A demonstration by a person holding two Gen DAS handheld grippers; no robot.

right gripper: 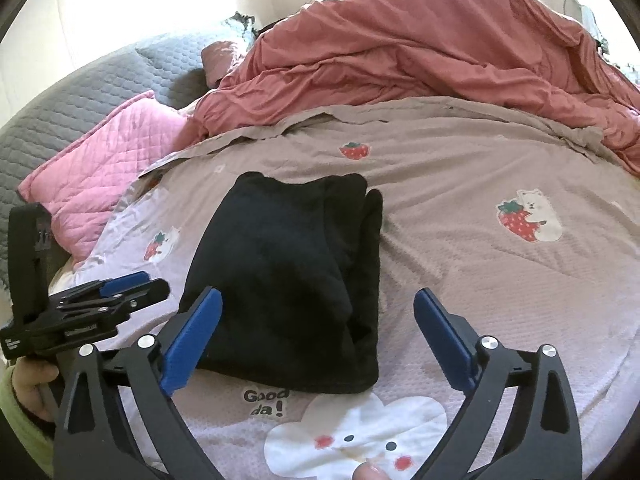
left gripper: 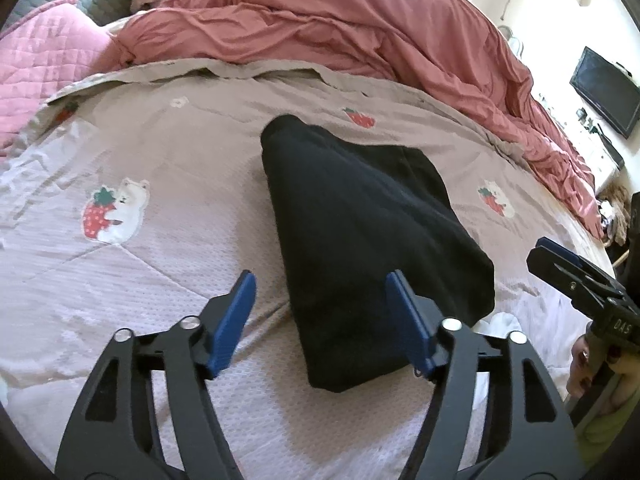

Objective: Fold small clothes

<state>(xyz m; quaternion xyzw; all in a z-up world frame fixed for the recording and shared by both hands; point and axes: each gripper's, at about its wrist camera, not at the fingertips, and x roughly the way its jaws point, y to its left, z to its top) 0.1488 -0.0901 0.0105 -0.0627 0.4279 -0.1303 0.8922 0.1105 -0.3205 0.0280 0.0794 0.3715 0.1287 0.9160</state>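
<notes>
A black garment (left gripper: 360,224) lies folded into a thick pad on the mauve strawberry-print bedspread (left gripper: 160,248). It also shows in the right wrist view (right gripper: 296,280). My left gripper (left gripper: 322,280) is open and empty, just above the garment's near left edge. My right gripper (right gripper: 318,300) is open and empty, held over the garment's near edge. The right gripper shows at the right edge of the left wrist view (left gripper: 556,256), and the left gripper at the left edge of the right wrist view (right gripper: 136,288).
A rumpled red duvet (left gripper: 340,28) is heaped along the far side of the bed. A pink quilted pillow (right gripper: 108,172) and a grey quilted headboard (right gripper: 80,92) are at the left. A black monitor (left gripper: 604,92) stands far right.
</notes>
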